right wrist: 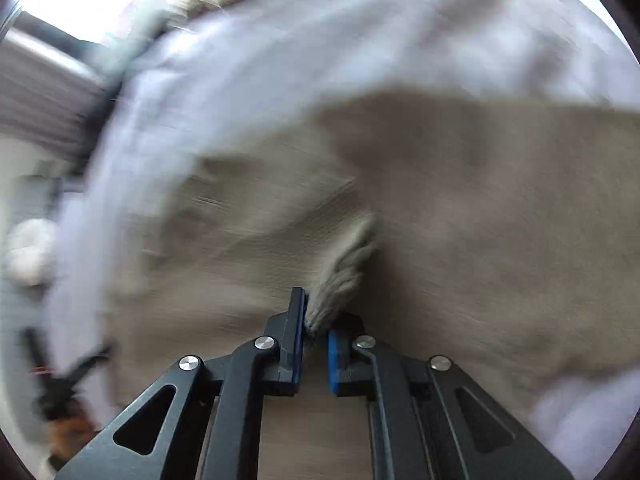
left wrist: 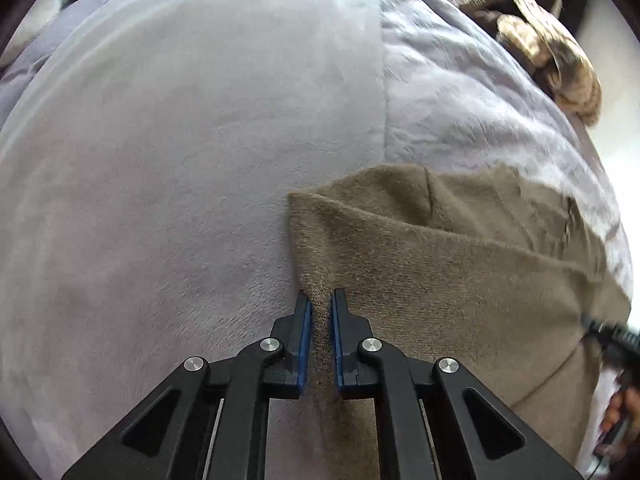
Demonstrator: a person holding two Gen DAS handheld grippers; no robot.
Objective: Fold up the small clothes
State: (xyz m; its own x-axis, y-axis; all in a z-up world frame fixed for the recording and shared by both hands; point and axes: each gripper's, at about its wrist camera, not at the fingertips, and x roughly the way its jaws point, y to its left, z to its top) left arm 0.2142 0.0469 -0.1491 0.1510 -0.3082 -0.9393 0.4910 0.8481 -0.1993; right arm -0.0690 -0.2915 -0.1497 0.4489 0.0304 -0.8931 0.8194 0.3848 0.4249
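The garment (left wrist: 440, 272) lies on the blanket (left wrist: 160, 160), toward four o'clock; more clothes (left wrist: 552, 52) sit at one o'clock.

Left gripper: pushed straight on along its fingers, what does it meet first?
The left gripper is already shut on the brown garment, so more of it, then probably the lavender blanket underneath; depth unclear.

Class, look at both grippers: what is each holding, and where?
Left gripper pinches the brown garment at its edge; right gripper pinches a bunched fold.
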